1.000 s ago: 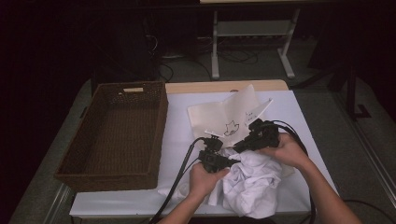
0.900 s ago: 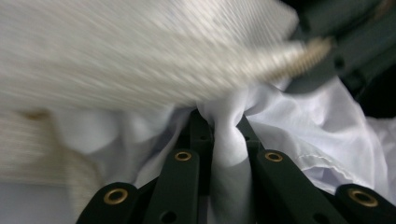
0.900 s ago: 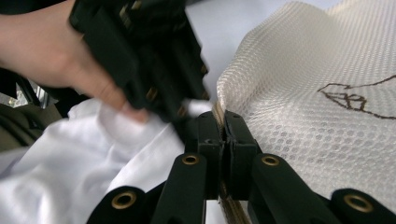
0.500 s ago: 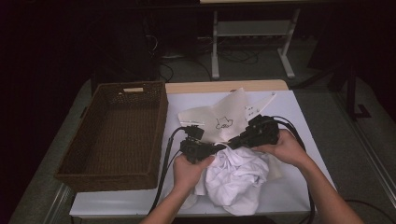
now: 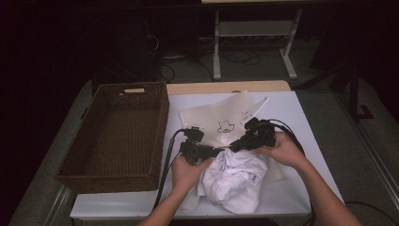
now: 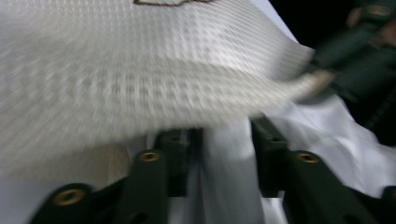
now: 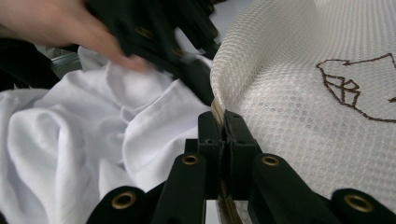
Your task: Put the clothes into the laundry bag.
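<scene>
A cream mesh bag (image 5: 221, 117) with an embroidered cat lies on the table. A crumpled white garment (image 5: 235, 179) sits at its near edge. My right gripper (image 7: 223, 126) is shut on the mesh bag's (image 7: 303, 102) rim and holds it lifted over the white garment (image 7: 70, 135). My left gripper (image 6: 224, 140) reaches under the blurred mesh bag (image 6: 140, 70); its jaws have just been opening and stand apart with a fold of the white garment (image 6: 229, 186) between them. In the high view the left gripper (image 5: 219, 151) and the right gripper (image 5: 233, 147) nearly meet.
A brown wicker basket (image 5: 160, 132) with nothing in it stands at the table's left. White table covering (image 5: 310, 122) shows to the right of the bag. Cables trail from both grippers toward the front edge. Metal stand legs are on the floor beyond the table.
My left hand has shifted left and a little away from the front edge. The garment bunch has moved left with it. The right hand stays put.
</scene>
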`<state>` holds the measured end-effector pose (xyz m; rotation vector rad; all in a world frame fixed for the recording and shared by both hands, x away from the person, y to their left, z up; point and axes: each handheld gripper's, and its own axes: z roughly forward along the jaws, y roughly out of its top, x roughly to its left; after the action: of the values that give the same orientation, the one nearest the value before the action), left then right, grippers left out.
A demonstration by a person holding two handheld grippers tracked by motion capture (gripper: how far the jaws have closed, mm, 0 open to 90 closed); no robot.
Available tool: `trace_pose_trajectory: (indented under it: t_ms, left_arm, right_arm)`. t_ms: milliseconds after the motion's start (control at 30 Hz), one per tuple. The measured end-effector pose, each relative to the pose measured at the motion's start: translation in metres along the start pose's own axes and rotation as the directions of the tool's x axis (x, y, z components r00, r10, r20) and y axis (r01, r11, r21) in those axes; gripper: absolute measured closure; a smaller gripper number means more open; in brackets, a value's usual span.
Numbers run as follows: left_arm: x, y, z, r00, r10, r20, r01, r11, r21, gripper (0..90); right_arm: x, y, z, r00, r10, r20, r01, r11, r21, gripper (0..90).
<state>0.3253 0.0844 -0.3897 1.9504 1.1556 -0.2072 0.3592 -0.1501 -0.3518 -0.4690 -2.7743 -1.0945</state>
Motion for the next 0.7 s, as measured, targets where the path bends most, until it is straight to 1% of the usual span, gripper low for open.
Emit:
trace_pose_trajectory:
  t_ms: [67, 100, 133, 200, 233, 300, 333, 367, 400, 433, 467, 500, 533, 600, 667, 700]
  left_arm:
    - [-0.004, -0.002, -0.01, 1.0, -0.001, 0.006, 0.001, 0.9997, 0.025, 50.4]
    - [-0.006, -0.004, -0.014, 1.0, -0.002, 0.002, 0.002, 0.9989, 0.047, 48.9]
    - [-0.009, -0.005, -0.017, 0.9999, 0.003, 0.011, -0.003, 0.9981, 0.061, 48.0]
    - [-0.014, -0.009, -0.022, 0.9997, 0.02, 0.015, -0.021, 0.9967, 0.078, 45.5]
    - [-0.014, -0.011, -0.021, 0.9996, 0.025, 0.013, -0.026, 0.9945, 0.102, 42.8]
    - [-0.012, -0.015, -0.01, 0.9997, 0.001, 0.025, -0.005, 0.9865, 0.164, 38.7]
    - [-0.009, -0.017, -0.003, 0.9994, -0.007, 0.033, 0.0, 0.9804, 0.197, 38.0]
    - [-0.006, -0.019, 0.004, 0.999, -0.018, 0.041, 0.009, 0.9777, 0.21, 38.2]
    - [-0.004, -0.021, 0.009, 0.9981, -0.037, 0.049, 0.026, 0.9798, 0.198, 40.7]
    - [-0.003, -0.021, 0.014, 0.9982, -0.035, 0.048, 0.026, 0.9826, 0.184, 48.0]
    - [-0.002, -0.021, 0.018, 0.9986, -0.027, 0.046, 0.019, 0.9853, 0.17, 58.8]
    - [0.0, -0.02, 0.021, 0.9988, -0.026, 0.042, 0.019, 0.9878, 0.154, 67.2]
    - [0.002, -0.018, 0.023, 0.9985, -0.034, 0.043, 0.028, 0.9916, 0.126, 74.3]
    - [0.007, -0.015, 0.025, 0.9967, -0.06, 0.054, 0.056, 0.996, 0.07, 80.4]
    - [0.009, -0.009, 0.023, 0.9946, -0.085, 0.06, 0.084, 0.9963, 0.02, 82.2]
    - [0.009, -0.005, 0.021, 0.9943, -0.085, 0.064, 0.085, 0.9963, -0.002, 82.5]
  right_arm:
    - [-0.002, -0.001, -0.001, 1.0, 0.007, -0.001, -0.007, 1.0, -0.003, 86.3]
    - [-0.002, -0.002, -0.001, 0.9999, 0.01, 0.001, -0.01, 1.0, -0.007, 86.2]
    - [-0.003, -0.001, -0.001, 0.9999, 0.01, 0.003, -0.01, 1.0, -0.008, 86.3]
    - [-0.002, -0.001, -0.001, 1.0, 0.008, 0.005, -0.008, 1.0, -0.006, 86.3]
    - [-0.002, -0.001, -0.001, 0.9999, 0.008, 0.006, -0.008, 1.0, -0.006, 86.3]
    - [-0.002, 0.0, 0.0, 0.9999, 0.009, 0.005, -0.009, 1.0, -0.006, 86.3]
    - [-0.001, 0.0, 0.0, 1.0, 0.008, 0.004, -0.008, 1.0, -0.005, 86.3]
    - [-0.001, 0.0, 0.0, 1.0, 0.007, 0.004, -0.007, 1.0, -0.002, 86.3]
    - [0.0, 0.0, 0.001, 1.0, 0.008, 0.004, -0.008, 1.0, 0.003, 86.3]
    - [0.001, 0.0, 0.002, 1.0, 0.004, 0.004, -0.004, 1.0, 0.009, 86.3]
    - [0.001, 0.0, 0.003, 1.0, -0.001, 0.004, 0.001, 1.0, 0.015, 86.3]
    - [0.002, -0.001, 0.003, 1.0, -0.002, 0.003, 0.002, 1.0, 0.018, 86.3]
    - [0.002, 0.0, 0.003, 1.0, -0.002, 0.002, 0.002, 1.0, 0.02, 86.3]
    - [0.002, 0.0, 0.002, 1.0, -0.003, -0.002, 0.003, 1.0, 0.012, 86.4]
    - [0.003, -0.001, -0.001, 0.9999, -0.004, -0.01, 0.004, 1.0, 0.006, 86.6]
    - [0.003, -0.001, -0.003, 0.9999, -0.003, -0.01, 0.003, 1.0, -0.001, 86.5]
